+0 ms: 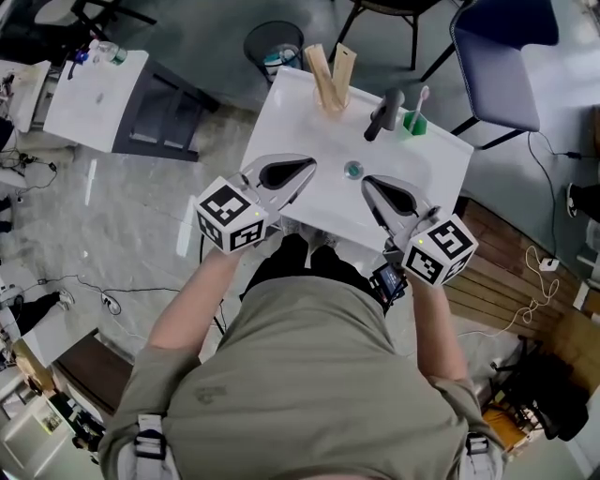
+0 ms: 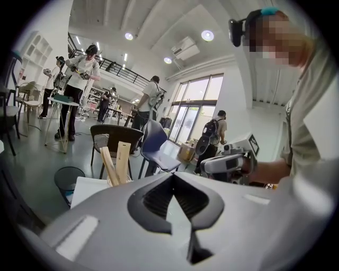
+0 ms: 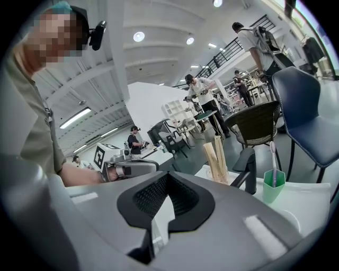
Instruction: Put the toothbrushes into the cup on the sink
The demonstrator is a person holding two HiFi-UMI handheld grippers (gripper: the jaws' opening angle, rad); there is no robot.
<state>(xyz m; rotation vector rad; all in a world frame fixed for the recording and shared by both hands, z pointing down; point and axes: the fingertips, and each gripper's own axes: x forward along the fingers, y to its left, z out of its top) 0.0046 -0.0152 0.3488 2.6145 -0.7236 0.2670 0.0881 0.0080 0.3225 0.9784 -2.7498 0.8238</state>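
Left gripper (image 1: 309,167) and right gripper (image 1: 367,182) hover clenched and empty over the near edge of the white sink (image 1: 281,122). At its far rim stands the green cup (image 1: 413,123), holding a toothbrush (image 1: 423,95), beside the faucet (image 1: 384,114). Beyond are a bin (image 1: 272,47) and a blue chair (image 1: 497,56) on the grey floor (image 1: 206,28).

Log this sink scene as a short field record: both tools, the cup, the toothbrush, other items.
left tool: shut, empty, over the sink's near part
right tool: shut, empty, just right of the drain in the head view
green cup: upright at the back, right of the faucet
toothbrush: standing in the green cup
wooden sticks: upright, left of the faucet
sink: white
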